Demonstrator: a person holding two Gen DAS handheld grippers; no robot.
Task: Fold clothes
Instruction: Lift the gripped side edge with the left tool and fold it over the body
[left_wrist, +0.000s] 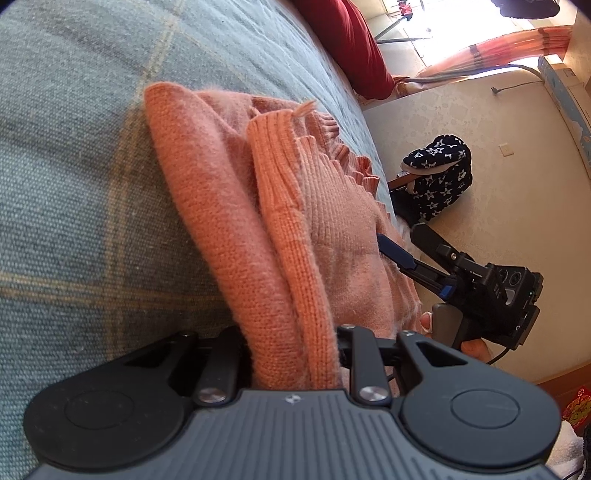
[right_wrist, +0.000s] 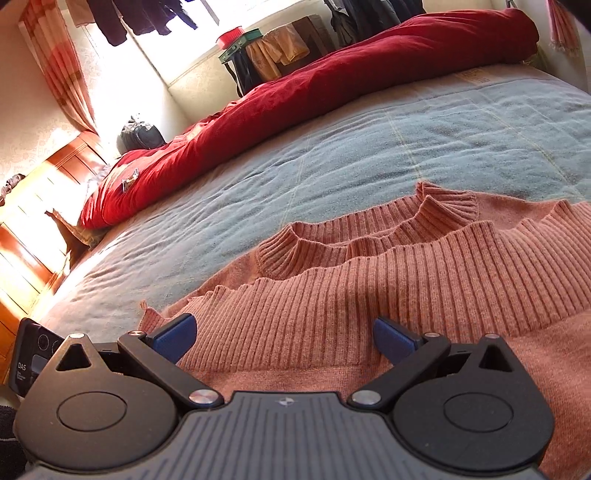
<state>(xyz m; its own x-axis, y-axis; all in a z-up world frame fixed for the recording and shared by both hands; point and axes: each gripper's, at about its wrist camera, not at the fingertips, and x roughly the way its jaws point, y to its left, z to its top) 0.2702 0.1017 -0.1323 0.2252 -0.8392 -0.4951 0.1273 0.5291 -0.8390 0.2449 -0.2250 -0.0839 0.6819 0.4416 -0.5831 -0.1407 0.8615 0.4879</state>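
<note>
The pink knit sweater lies folded on the bed's grey-blue blanket, ribbed hem and collar toward the red duvet. A thick bunch of its layers runs straight into the left claw, which is clamped on the fabric at the near edge. The right claw stands spread wide, its blue fingertips resting on the ribbed band with nothing pinched between them. In the left wrist view it reaches the sweater's far side, a hand on its handle.
</note>
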